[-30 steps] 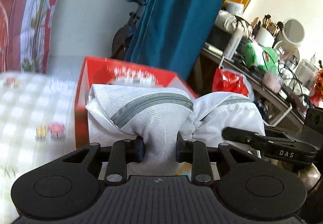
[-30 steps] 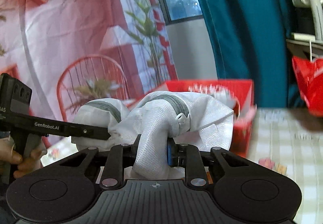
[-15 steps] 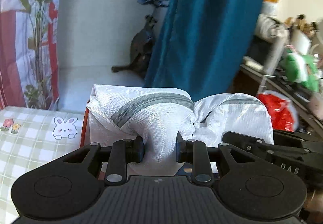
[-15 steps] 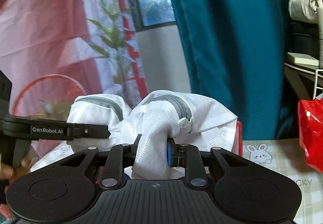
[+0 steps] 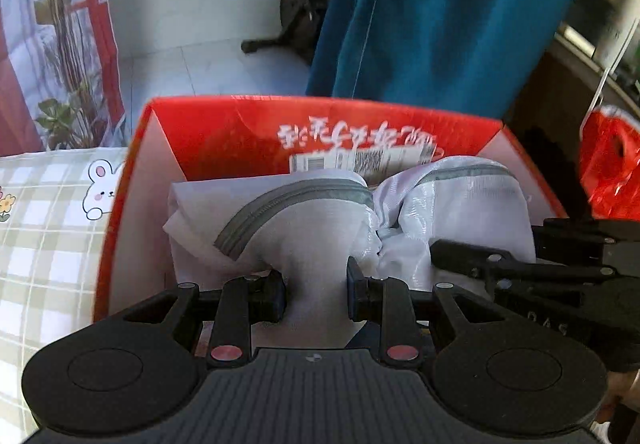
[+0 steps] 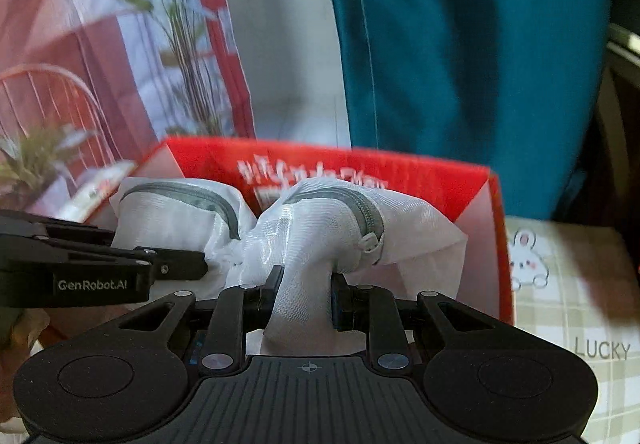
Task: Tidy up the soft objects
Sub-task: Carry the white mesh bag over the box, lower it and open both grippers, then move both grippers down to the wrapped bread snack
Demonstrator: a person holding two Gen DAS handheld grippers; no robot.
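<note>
Left wrist view has the left gripper (image 5: 316, 294) clamped on a bunched fold of a white mesh zip bag with a grey zipper (image 5: 304, 228). Right wrist view has the right gripper (image 6: 307, 298) pinching the bag's other end (image 6: 320, 244), near the zipper pull. Stretched between the two grippers, the bag runs side to side, cinched at its middle, the grey zipper on top. It sits over the open red cardboard box with white printing (image 5: 240, 132), partly below the rim. That box stands on a green-checked tablecloth with bunny drawings (image 5: 52, 212). Behind hangs a teal curtain (image 5: 440, 12).
</note>
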